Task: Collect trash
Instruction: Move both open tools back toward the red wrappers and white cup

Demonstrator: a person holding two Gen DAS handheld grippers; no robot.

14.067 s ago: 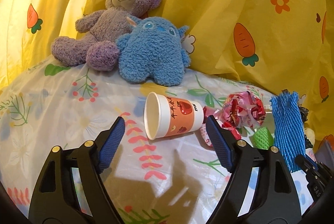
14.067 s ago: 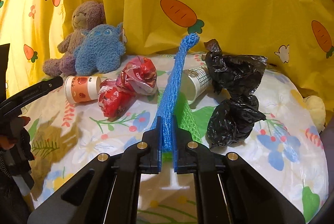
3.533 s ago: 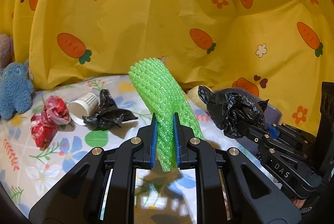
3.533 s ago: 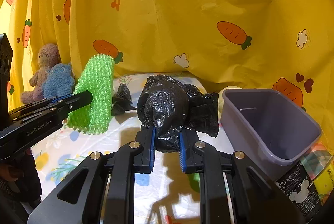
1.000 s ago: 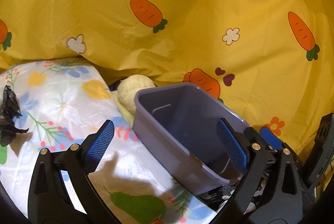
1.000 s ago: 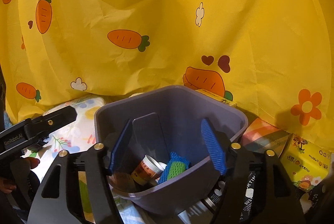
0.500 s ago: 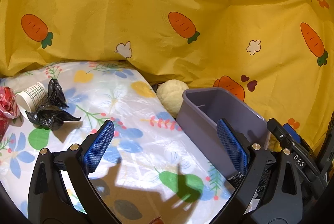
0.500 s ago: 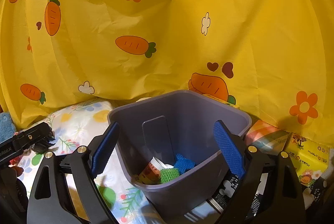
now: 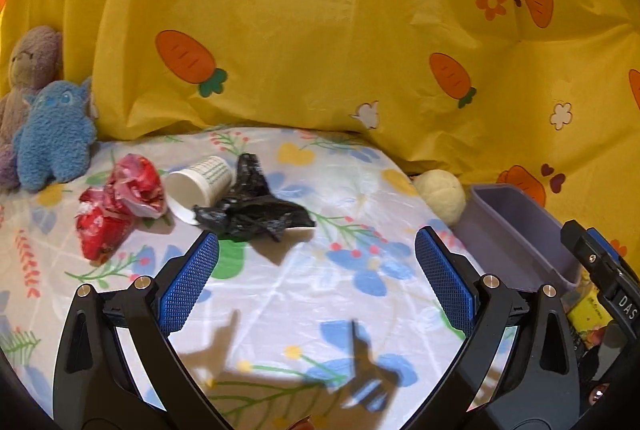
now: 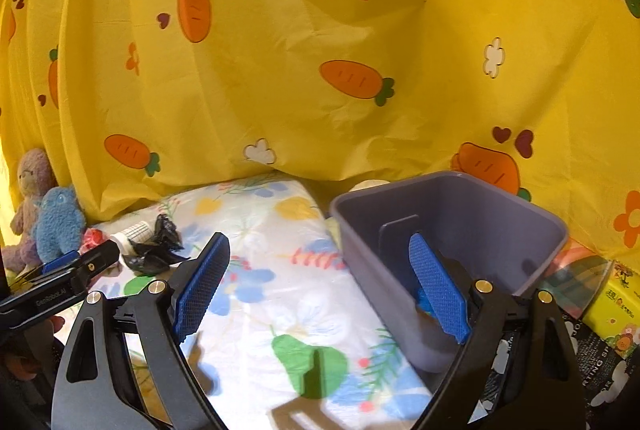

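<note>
Grippers: our left gripper and right gripper both gape empty since dropping loads | bin at 3 o'clock | black bag, cup, red wrapper remain, 11 o'clock | we return for more

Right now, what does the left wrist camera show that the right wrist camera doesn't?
Only the left wrist view shows the red wrappers whole, the cream ball beside the bin, and the open left gripper head-on. Only the right wrist view looks into the bin, where a bit of blue shows behind the right gripper's pad, and it shows the yellow box. Both show the cup, black bag, two plush toys, the floral sheet, the carrot curtain and the bin's outside.
</note>
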